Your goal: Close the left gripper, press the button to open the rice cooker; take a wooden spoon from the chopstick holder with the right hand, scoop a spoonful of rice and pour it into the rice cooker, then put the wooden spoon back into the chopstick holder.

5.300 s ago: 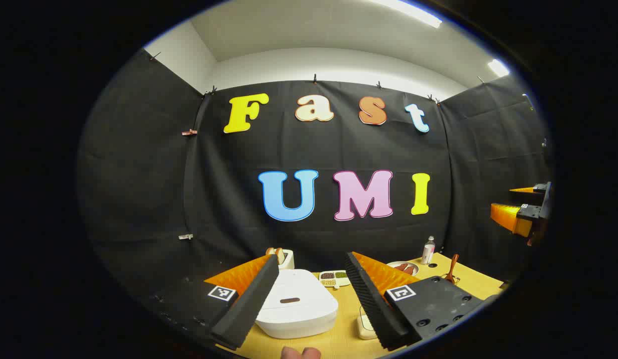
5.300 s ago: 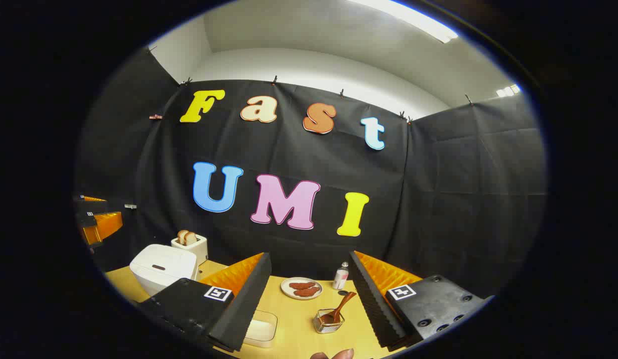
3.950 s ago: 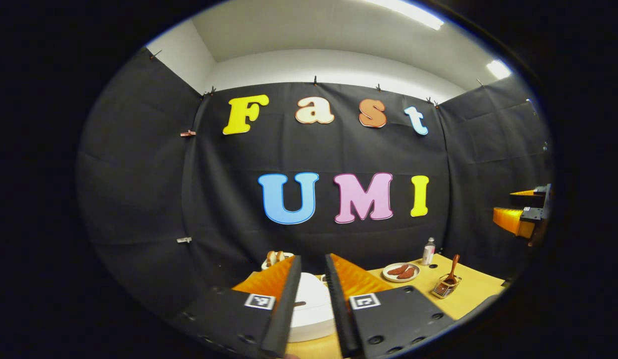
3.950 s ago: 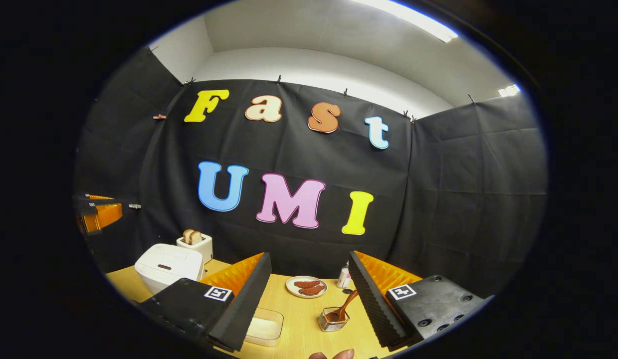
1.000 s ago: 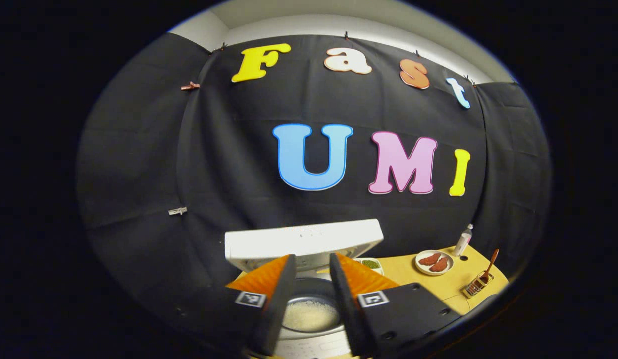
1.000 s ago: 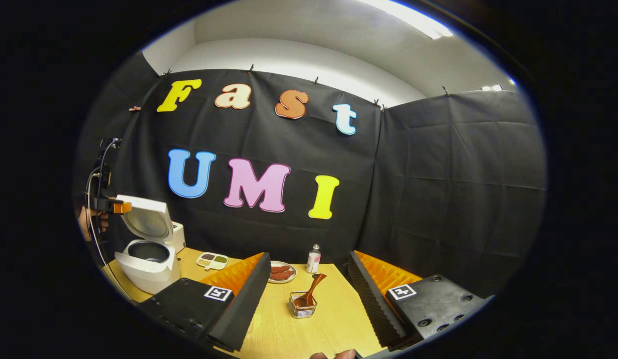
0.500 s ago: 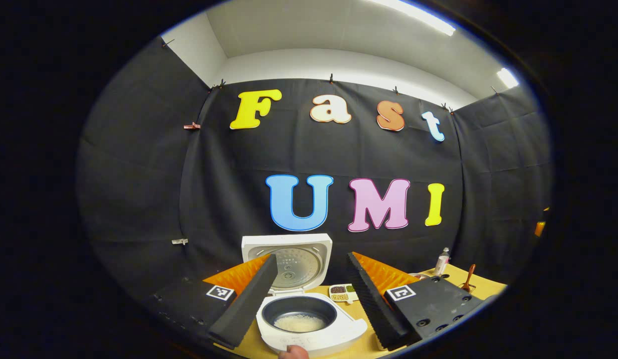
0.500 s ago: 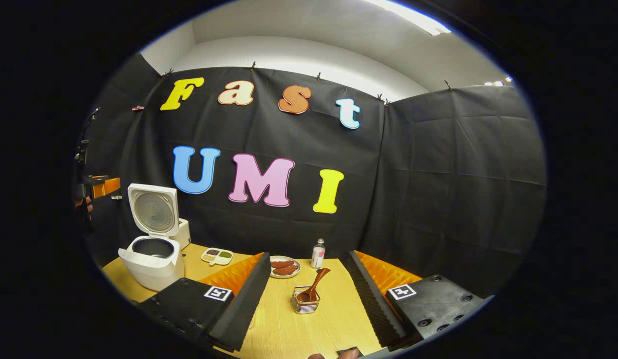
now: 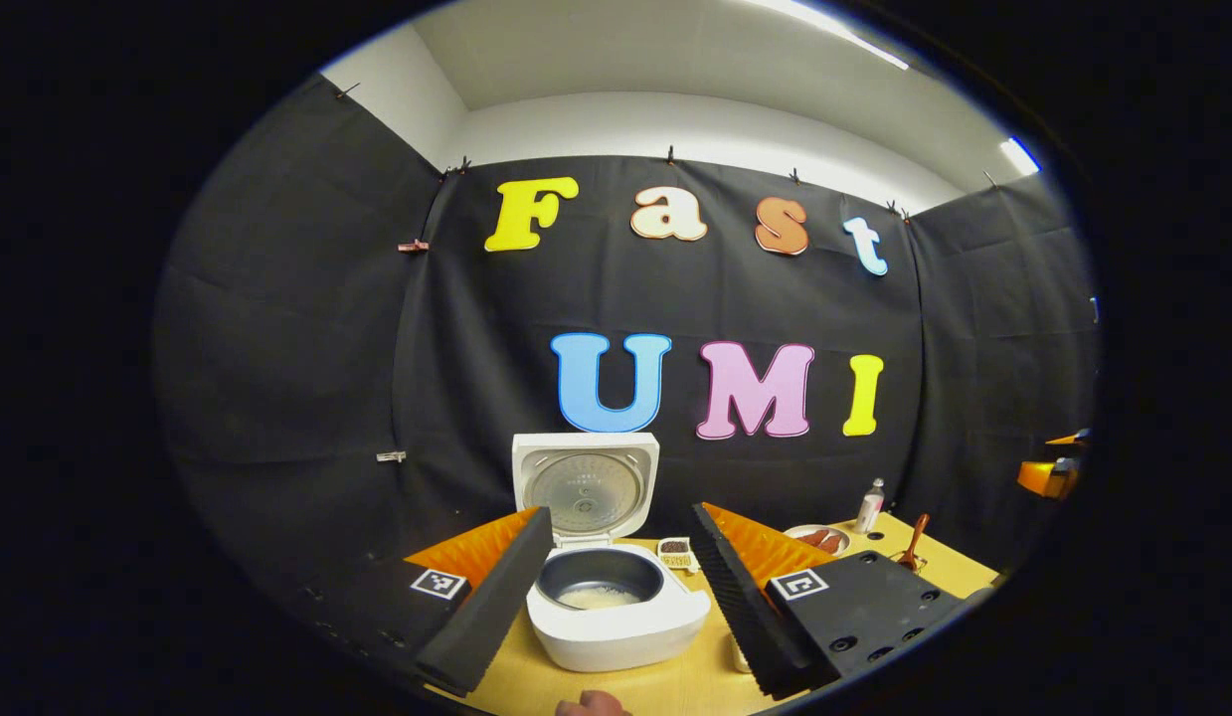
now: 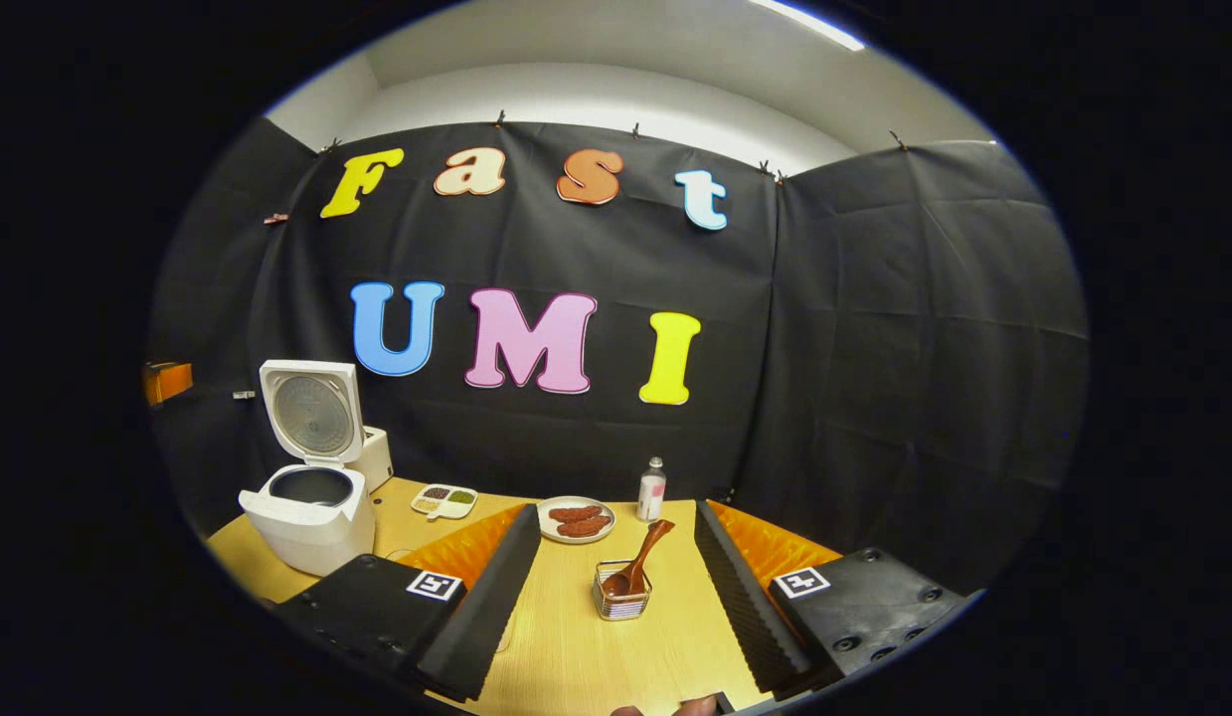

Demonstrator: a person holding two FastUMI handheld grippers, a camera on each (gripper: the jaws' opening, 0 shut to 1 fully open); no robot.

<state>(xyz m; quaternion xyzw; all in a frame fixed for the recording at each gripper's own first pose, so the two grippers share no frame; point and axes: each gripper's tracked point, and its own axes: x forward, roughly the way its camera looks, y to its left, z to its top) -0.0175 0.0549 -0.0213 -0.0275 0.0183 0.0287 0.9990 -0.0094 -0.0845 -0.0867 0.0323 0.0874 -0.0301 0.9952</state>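
Wooden spoon point(image 10: 637, 567) stands tilted in chopstick holder point(image 10: 622, 603), lower centre of right gripper view. Looks light, stiff, smooth; grip upper handle. Right gripper point(image 10: 611, 607) jaws apart, left gripper point(image 9: 616, 602) jaws apart. Rice cooker point(image 9: 606, 607) open.

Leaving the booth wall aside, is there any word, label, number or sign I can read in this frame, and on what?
No legible words or numbers.
Left tool and right tool, both open: square black-and-white coded markers on the finger mounts, patterns rather than text.
Bottle: label too small to read.
Rice cooker: no markings can be made out.
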